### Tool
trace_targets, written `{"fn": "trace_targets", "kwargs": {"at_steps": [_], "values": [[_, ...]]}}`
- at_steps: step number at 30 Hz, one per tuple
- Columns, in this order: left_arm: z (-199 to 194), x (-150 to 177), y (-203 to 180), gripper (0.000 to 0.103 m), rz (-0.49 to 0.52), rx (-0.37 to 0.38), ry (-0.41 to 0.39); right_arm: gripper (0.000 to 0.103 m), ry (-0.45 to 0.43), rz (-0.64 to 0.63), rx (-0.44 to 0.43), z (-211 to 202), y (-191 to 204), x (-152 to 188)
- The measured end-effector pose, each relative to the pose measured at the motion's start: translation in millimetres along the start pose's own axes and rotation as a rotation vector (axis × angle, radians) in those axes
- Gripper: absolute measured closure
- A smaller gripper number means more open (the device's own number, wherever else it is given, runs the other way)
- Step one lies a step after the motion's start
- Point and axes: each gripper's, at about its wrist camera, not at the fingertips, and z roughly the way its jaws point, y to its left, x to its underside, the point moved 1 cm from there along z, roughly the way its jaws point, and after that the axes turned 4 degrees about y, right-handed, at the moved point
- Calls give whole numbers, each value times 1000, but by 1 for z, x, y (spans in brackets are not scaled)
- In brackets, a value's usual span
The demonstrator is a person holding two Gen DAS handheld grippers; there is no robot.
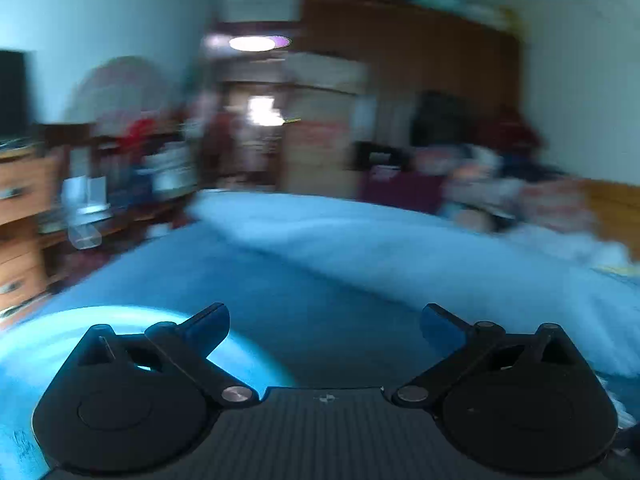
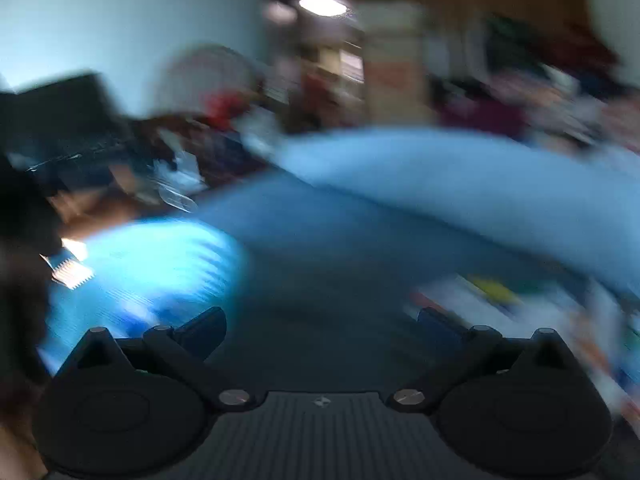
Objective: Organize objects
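Both views are motion-blurred. My left gripper (image 1: 325, 326) is open and empty above a blue bed cover (image 1: 312, 280). A bright cyan round object (image 1: 52, 344) lies at its lower left, partly hidden by the left finger. My right gripper (image 2: 322, 328) is open and empty over the same bed cover (image 2: 340, 248). The cyan object (image 2: 156, 264) is to its left. A blurred pile of white and colourful objects (image 2: 520, 308) lies to its right, just beyond the right finger.
A lighter blue blanket fold (image 1: 400, 240) runs across the bed. Wooden drawers (image 1: 24, 200) and cluttered shelves (image 1: 132, 168) stand at left. A brown wardrobe (image 1: 420, 64) and piled clothes (image 1: 500, 184) are at the back. A dark shape (image 2: 20, 280) fills the right wrist view's left edge.
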Motion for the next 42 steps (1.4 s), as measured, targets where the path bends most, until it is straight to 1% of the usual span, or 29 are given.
{"fn": "trace_targets", "kwargs": {"at_steps": [1,3,5,6,8,10,12,14,18,20,22,23,25,28,29,30,31,33,35,37,40,42], "values": [[9,3,-19,0,20,47,16,8,35,37,41,3,-26,14],[30,15,-58,0,73,150,60,16,95,140,99,4,-82,40],[50,34,-95,0,122,226,114,17,116,234,176,1,-128,59],[61,46,-114,1,138,266,149,17,116,273,234,-1,-152,67],[76,65,-144,2,159,346,201,21,111,349,307,-1,-188,81],[89,83,-170,3,184,416,253,31,108,444,339,2,-222,94],[100,99,-191,3,204,465,291,36,128,504,373,14,-251,102],[108,112,-205,3,224,487,320,37,139,531,388,26,-266,107],[117,131,-224,3,257,525,343,35,141,466,434,44,-272,104],[120,134,-234,3,266,547,353,45,146,444,442,44,-272,104],[122,134,-247,3,280,583,353,78,146,491,378,27,-274,109],[121,135,-252,3,293,602,346,80,147,512,328,17,-274,113],[121,139,-262,3,312,634,349,87,170,503,272,0,-266,122],[126,147,-277,3,327,665,373,90,199,507,191,-24,-258,132],[127,150,-280,3,333,678,378,90,222,482,176,-30,-255,133],[129,153,-285,3,348,693,384,90,250,447,173,-30,-250,133],[132,158,-289,3,363,697,392,90,249,434,176,-31,-250,134],[142,171,-296,6,382,693,424,90,266,426,175,-29,-252,136],[155,186,-303,14,395,681,459,89,308,384,175,-23,-251,134],[164,201,-309,14,412,680,481,81,300,329,185,-24,-246,133],[167,217,-314,14,430,670,473,80,307,293,194,-27,-243,134],[169,223,-316,14,422,660,469,79,314,278,196,-31,-242,135]]}}
